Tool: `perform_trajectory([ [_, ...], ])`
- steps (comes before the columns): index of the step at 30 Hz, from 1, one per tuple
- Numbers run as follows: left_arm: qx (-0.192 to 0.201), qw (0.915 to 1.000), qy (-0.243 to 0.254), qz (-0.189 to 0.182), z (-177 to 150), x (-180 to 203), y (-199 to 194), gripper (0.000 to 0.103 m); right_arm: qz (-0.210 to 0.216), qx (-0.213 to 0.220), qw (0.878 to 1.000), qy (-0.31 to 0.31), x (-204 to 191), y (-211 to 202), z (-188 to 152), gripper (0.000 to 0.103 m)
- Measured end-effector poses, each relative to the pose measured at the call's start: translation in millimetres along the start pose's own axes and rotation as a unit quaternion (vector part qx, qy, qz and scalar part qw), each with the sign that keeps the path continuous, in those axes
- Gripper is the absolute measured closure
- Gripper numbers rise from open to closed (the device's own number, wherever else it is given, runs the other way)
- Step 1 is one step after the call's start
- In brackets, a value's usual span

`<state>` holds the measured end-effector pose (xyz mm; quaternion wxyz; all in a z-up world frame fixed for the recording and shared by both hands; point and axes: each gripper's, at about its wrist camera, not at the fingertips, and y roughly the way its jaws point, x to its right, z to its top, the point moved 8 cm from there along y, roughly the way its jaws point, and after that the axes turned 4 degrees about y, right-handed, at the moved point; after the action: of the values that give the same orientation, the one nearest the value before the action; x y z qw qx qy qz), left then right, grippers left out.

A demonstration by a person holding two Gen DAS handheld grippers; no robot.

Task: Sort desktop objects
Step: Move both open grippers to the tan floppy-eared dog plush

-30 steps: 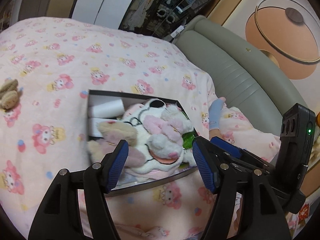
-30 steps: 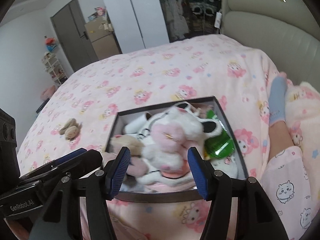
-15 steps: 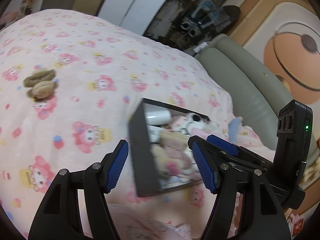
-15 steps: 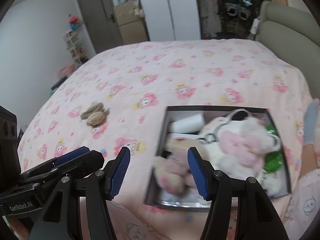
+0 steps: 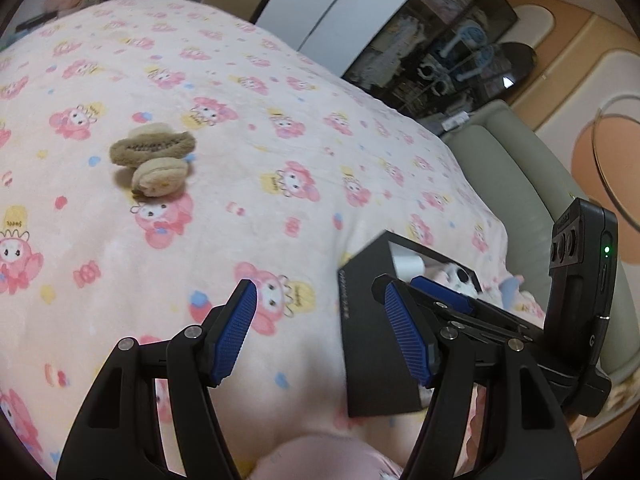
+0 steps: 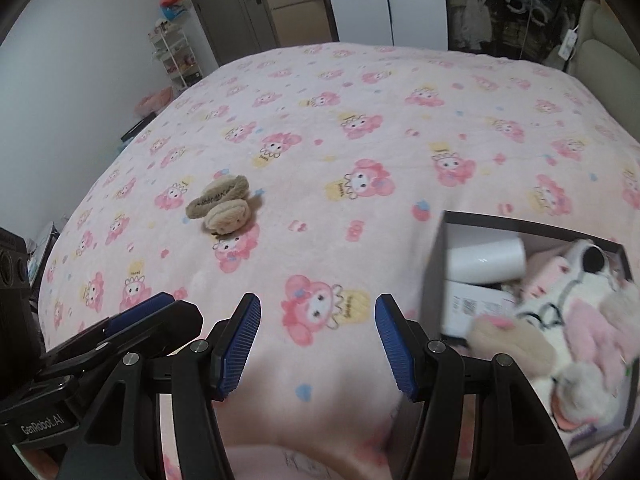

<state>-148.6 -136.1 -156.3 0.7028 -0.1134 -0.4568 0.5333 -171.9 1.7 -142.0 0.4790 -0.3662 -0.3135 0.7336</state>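
Note:
A small brown and beige plush toy (image 5: 154, 164) lies alone on the pink cartoon-print blanket; it also shows in the right wrist view (image 6: 222, 204). A black box (image 6: 434, 264) at the right holds a white and pink plush (image 6: 576, 320) and white cylinders (image 6: 486, 258). The box also shows in the left wrist view (image 5: 362, 320), partly hidden by the right gripper. My left gripper (image 5: 318, 332) is open and empty above the blanket, left of the box. My right gripper (image 6: 318, 340) is open and empty, short of the brown plush.
A grey padded headboard (image 5: 520, 184) runs behind the box. A wardrobe (image 6: 416, 0), a door and a small shelf (image 6: 174, 56) stand beyond the bed's far edge. The blanket (image 6: 360, 120) stretches wide around the brown plush.
Both grippers have swung left, away from the box toward the brown plush. The box has slid to the right of both views. Both stay open.

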Motion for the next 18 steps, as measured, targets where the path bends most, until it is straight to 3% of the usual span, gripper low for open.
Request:
perform_trajectory([
  [12,0.021,0.9957,-0.063,0.065,45.2,-91.6,43.7,0.035,0.023,-0.069,0.997,0.029,-26.3,107.1,35.8,0.047],
  [16,0.036,0.9883,-0.080,0.125,70.1,-135.4,59.8,0.035,0.034,-0.078,0.995,0.046,-35.2,139.2,53.7,0.047],
  [18,0.039,0.9837,-0.093,0.149,82.1,-159.8,67.7,0.042,0.034,-0.069,0.995,0.055,-39.7,155.7,68.4,0.047],
])
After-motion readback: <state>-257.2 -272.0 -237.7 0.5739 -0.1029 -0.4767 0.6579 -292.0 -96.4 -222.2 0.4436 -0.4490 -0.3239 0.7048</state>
